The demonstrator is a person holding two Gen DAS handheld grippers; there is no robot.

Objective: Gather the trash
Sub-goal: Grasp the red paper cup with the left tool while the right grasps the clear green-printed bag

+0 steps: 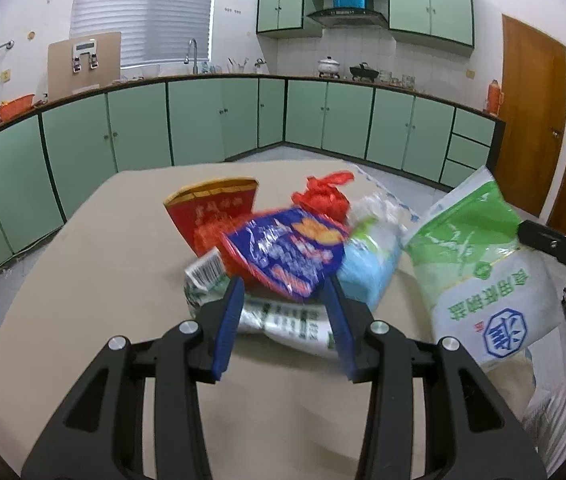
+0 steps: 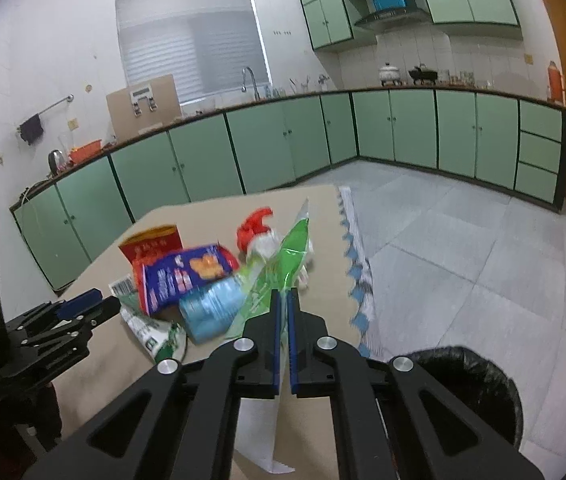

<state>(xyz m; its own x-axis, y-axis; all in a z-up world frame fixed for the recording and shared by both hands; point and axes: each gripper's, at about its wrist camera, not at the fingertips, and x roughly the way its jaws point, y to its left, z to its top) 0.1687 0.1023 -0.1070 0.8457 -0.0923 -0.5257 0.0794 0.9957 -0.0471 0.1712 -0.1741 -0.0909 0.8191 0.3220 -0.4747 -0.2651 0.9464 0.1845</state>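
Clamped edge-on between the right gripper, blue fingers pressed nearly together: green-and-white salt bag, lifted off the surface, white lower end hanging below the fingers and green upper end pointing up and away. Seen from the left wrist, same bag hanging in the air over the right edge of the surface, with the black right gripper at its right side.

Below and to the right, on the floor beside the near right corner of the surface: black-lined trash bin, mouth open.

Left gripper low over the near part of the surface, fingers parted, gripping nothing. Between and just beyond the fingertips: white-and-green printed wrapper lying flat, barcode end toward the left. Propped on top of it, lower corner dipping into the gap between the fingers: blue-and-red snack packet; contact with either finger cannot be told through the blur.

Just right of the packet, leaning on the pile: pale blue roll of bags. Behind it, crumpled clear plastic. Farther back, toward the middle of the surface: red paper bag with gold trim standing open, and a knotted red plastic bag to its right.

Along the right edge of the surface: white strip with a blue zigzag pattern.
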